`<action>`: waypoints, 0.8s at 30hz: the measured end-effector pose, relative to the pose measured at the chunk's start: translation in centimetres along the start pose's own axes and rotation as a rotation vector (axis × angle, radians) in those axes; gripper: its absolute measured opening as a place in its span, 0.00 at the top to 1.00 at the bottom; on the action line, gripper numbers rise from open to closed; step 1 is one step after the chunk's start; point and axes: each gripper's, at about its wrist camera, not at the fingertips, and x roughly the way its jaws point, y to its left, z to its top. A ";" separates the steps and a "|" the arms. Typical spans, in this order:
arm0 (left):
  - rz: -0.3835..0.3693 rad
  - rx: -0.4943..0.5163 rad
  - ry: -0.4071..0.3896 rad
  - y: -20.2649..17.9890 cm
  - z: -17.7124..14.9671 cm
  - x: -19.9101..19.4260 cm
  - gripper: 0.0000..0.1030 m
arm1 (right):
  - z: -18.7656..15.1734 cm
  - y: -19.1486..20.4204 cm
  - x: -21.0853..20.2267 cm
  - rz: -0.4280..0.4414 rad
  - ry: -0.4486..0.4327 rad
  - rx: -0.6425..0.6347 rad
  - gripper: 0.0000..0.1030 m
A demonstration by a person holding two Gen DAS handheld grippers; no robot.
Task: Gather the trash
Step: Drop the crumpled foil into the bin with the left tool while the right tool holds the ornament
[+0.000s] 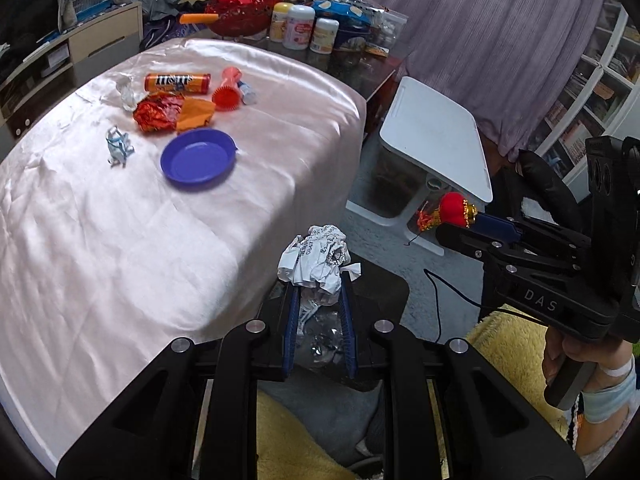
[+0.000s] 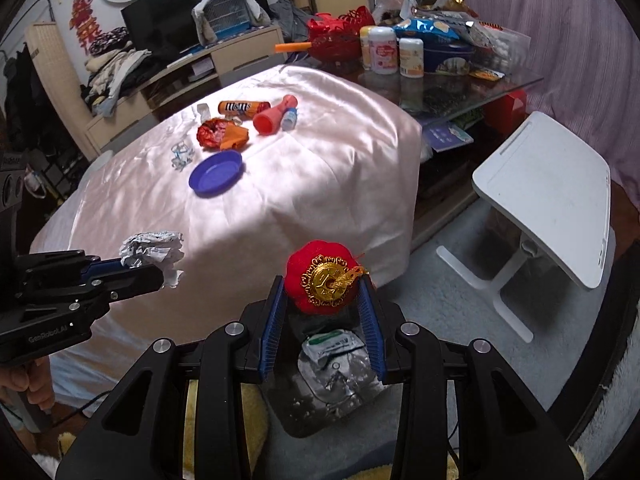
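My left gripper (image 1: 318, 280) is shut on a crumpled white paper ball (image 1: 316, 258), held off the table's near corner above a dark bin (image 1: 384, 292) with trash in it. My right gripper (image 2: 325, 286) is shut on a red plush lantern ornament (image 2: 320, 278) with a gold medallion, above the same bin (image 2: 332, 392), which holds silvery wrappers. Each gripper shows in the other view: the left gripper (image 2: 160, 268) with its paper ball (image 2: 152, 250), the right gripper (image 1: 476, 218) with the ornament (image 1: 454, 208). On the pink cloth lie a red foil wrapper (image 1: 158, 112), an orange wrapper (image 1: 196, 114) and crumpled scraps (image 1: 118, 146).
On the pink-covered table (image 1: 100, 240) also lie a blue dish (image 1: 198, 159), an M&M's tube (image 1: 177, 82) and a red toy (image 1: 228, 90). A white folding side table (image 1: 436, 136) stands to the right. A glass table (image 2: 448, 80) with jars and snacks is behind.
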 end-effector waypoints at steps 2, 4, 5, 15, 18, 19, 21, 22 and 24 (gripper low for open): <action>-0.014 -0.001 0.025 -0.4 -0.7 0.9 0.83 | -0.7 -0.1 0.5 0.009 0.026 0.008 0.64; -0.022 0.000 0.050 -0.8 -1.4 1.9 0.83 | -1.4 -0.4 1.0 0.014 0.046 0.018 0.64; -0.026 0.000 0.064 -1.1 -1.7 2.4 0.83 | -1.6 -0.6 1.1 0.016 0.053 0.023 0.64; -0.054 0.007 0.166 -1.4 -2.8 6.8 0.83 | -2.1 -1.5 2.4 0.025 0.088 0.068 0.63; -0.053 0.022 0.168 -1.7 -2.5 7.0 0.81 | -1.8 -1.6 2.5 0.023 0.086 0.078 0.63; -0.055 0.023 0.169 -1.7 -2.4 7.1 0.78 | -1.7 -1.7 2.6 0.024 0.087 0.079 0.63; -0.061 0.023 0.169 -1.9 -2.2 7.0 0.73 | -1.4 -1.8 2.7 0.023 0.088 0.080 0.63; -0.060 0.023 0.169 -1.9 -2.1 7.0 0.70 | -1.3 -1.8 2.7 0.024 0.092 0.080 0.60; -0.050 0.025 0.167 -1.9 -1.9 6.9 0.63 | -1.1 -2.0 2.8 0.025 0.096 0.087 0.51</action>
